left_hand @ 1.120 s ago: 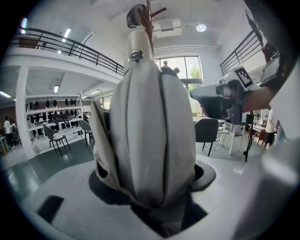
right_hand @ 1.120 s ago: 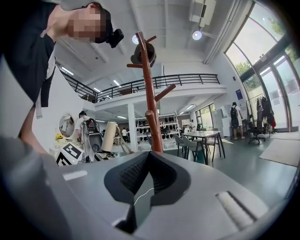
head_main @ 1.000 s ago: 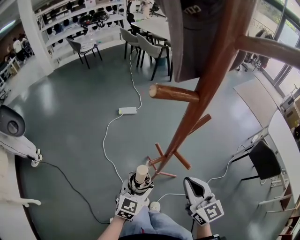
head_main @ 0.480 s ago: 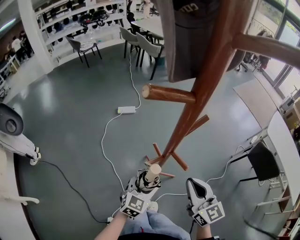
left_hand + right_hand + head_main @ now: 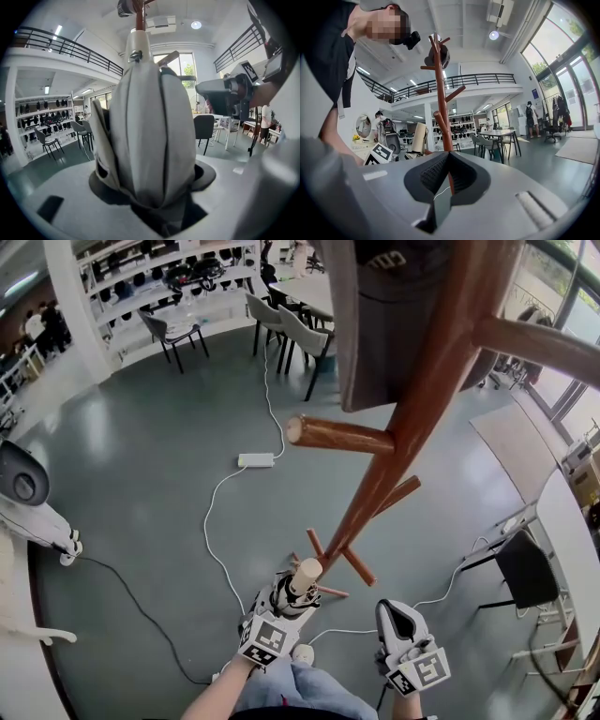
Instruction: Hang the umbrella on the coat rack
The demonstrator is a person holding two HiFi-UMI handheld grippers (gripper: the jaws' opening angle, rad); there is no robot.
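Note:
My left gripper is shut on a folded beige umbrella, whose blunt end points up toward the lower trunk of the coat rack. In the left gripper view the umbrella's fabric fills the space between the jaws, with the rack's top above it. The brown wooden rack leans across the head view; one bare peg sticks out to the left and a dark garment hangs higher up. My right gripper is shut with nothing in it, low and to the right of the umbrella. In its own view the rack stands ahead.
A white power strip and its cable lie on the grey floor left of the rack's feet. Grey chairs and a table stand at the back, a black chair at the right, a white machine at the left.
My left gripper has carried the umbrella to the right, closer to the rack's base, and the umbrella's end now tilts toward the trunk. The right gripper has kept still.

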